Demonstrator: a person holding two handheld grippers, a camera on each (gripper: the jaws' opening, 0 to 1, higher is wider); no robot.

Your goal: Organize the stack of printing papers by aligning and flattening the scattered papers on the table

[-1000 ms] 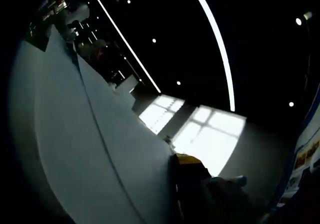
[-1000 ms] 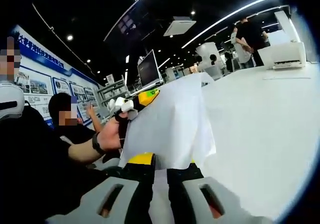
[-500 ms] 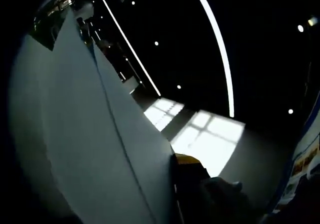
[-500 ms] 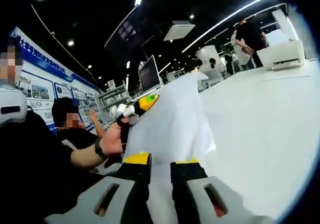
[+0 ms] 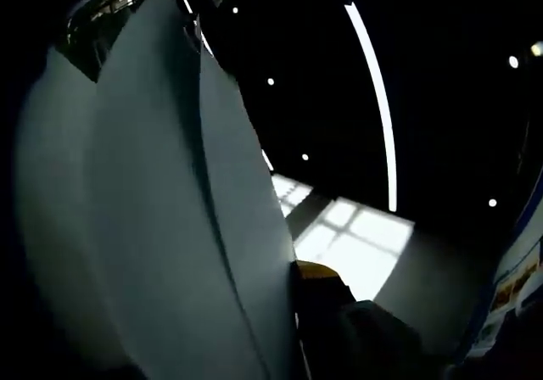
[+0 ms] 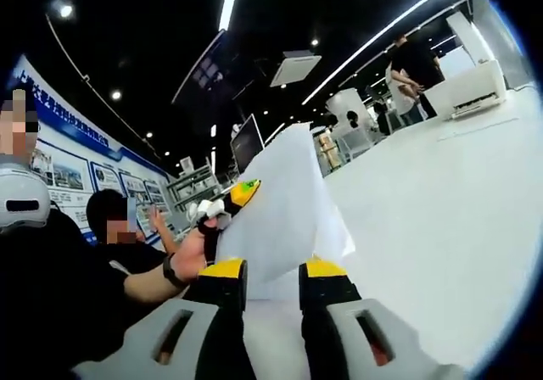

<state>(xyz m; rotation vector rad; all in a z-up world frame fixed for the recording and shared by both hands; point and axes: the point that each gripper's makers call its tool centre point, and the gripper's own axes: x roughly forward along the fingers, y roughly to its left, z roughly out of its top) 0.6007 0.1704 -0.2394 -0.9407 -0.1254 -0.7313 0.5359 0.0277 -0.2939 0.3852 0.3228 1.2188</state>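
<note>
A wide white table point(image 6: 441, 227) ran under a dark ceiling with long light strips. Your right gripper point(image 6: 273, 280) had its two yellow-tipped jaws clamped on the near edge of the papers point(image 6: 284, 210), raised off the table. Your left gripper point(image 6: 242, 193) pinched their far side. The left gripper view showed at least two overlapping sheets point(image 5: 170, 227) edge-on; exact count unclear. Two people stood beyond the table.

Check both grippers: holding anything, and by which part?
Both hold the paper stack, raised on edge. Right gripper pinches its near edge; left gripper grips the far edge.
</note>
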